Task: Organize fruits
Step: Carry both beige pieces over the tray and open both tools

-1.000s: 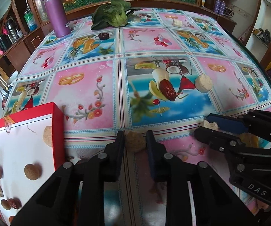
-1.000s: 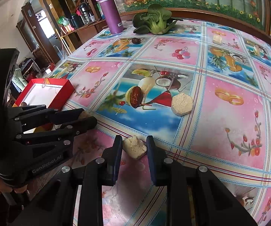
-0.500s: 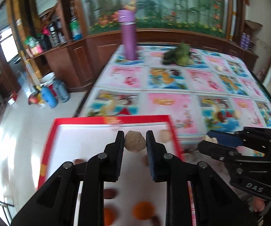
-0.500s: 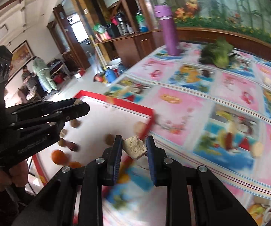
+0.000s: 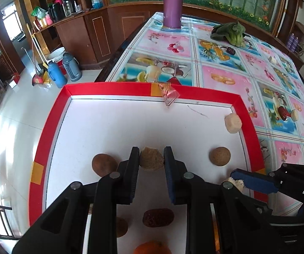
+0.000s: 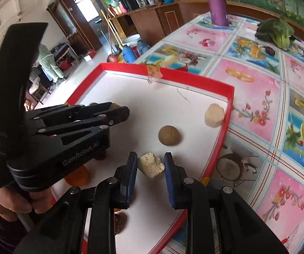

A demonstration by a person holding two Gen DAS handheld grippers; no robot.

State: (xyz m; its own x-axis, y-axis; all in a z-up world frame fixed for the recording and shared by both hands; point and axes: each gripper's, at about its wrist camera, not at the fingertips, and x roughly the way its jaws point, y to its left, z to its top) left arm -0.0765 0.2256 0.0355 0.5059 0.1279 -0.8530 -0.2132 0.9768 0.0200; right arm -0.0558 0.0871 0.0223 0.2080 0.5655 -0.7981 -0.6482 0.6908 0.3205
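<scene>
A: Bright daylight throughout; the window (image 6: 87,6) at far left is blown out, and glare washes the floor (image 5: 8,114).

B: Fisheye bends the counter (image 5: 226,67) edges and darkens the corners. Focus holds sharp in the middle, with soft shadows under each tool on the white tray (image 5: 114,127).

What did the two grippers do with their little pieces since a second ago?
Both carried their pieces from the patterned tablecloth leftward to above the red tray. The left gripper still clamps its tan chunk; the right gripper still clamps its pale chunk. Nothing was let go. The purple bottle and leafy greens stayed put.
</scene>
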